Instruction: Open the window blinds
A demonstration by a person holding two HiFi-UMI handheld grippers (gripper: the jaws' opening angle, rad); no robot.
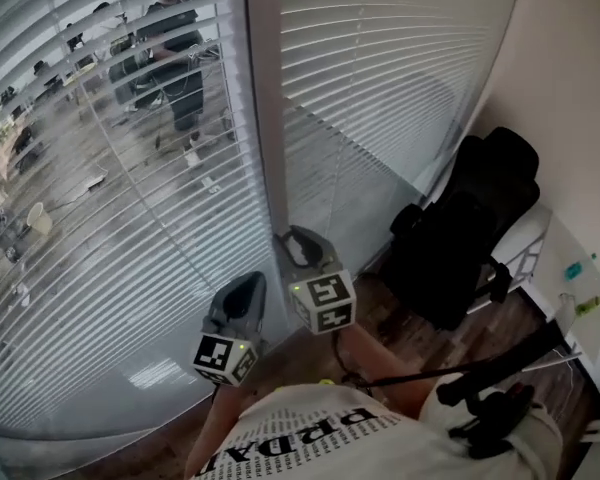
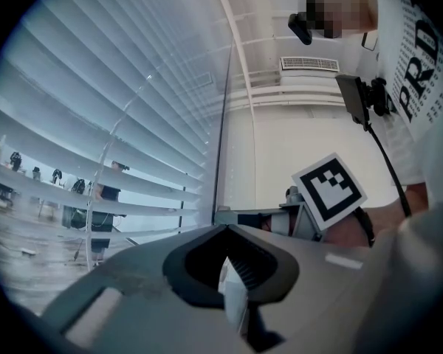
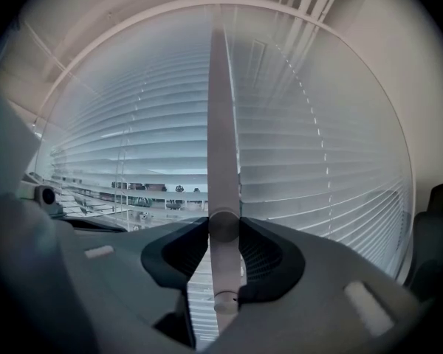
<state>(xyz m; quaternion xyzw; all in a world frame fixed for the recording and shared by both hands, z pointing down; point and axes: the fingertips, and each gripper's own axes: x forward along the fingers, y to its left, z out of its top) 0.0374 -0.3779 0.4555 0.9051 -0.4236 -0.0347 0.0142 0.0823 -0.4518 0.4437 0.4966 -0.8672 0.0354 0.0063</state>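
Observation:
Two white slatted blinds hang on either side of a window post (image 1: 265, 98). Through the left blind (image 1: 110, 168) I see people and desks beyond the glass. The right blind (image 1: 380, 68) looks more closed. My right gripper (image 1: 298, 238) points level at the post, its jaws shut on the blind's pale vertical wand (image 3: 223, 124), which runs up between the pads (image 3: 258, 253). My left gripper (image 1: 242, 293) hangs just to its left and lower, beside the left blind, with its tips together (image 2: 225, 227) and nothing clearly held. The right gripper's marker cube (image 2: 328, 190) shows in the left gripper view.
A black office chair (image 1: 470, 228) stands in the corner on the right against a white wall (image 1: 570, 88). Wooden floor (image 1: 410, 328) shows below it. A black device on a cable (image 1: 490, 408) hangs at the person's side.

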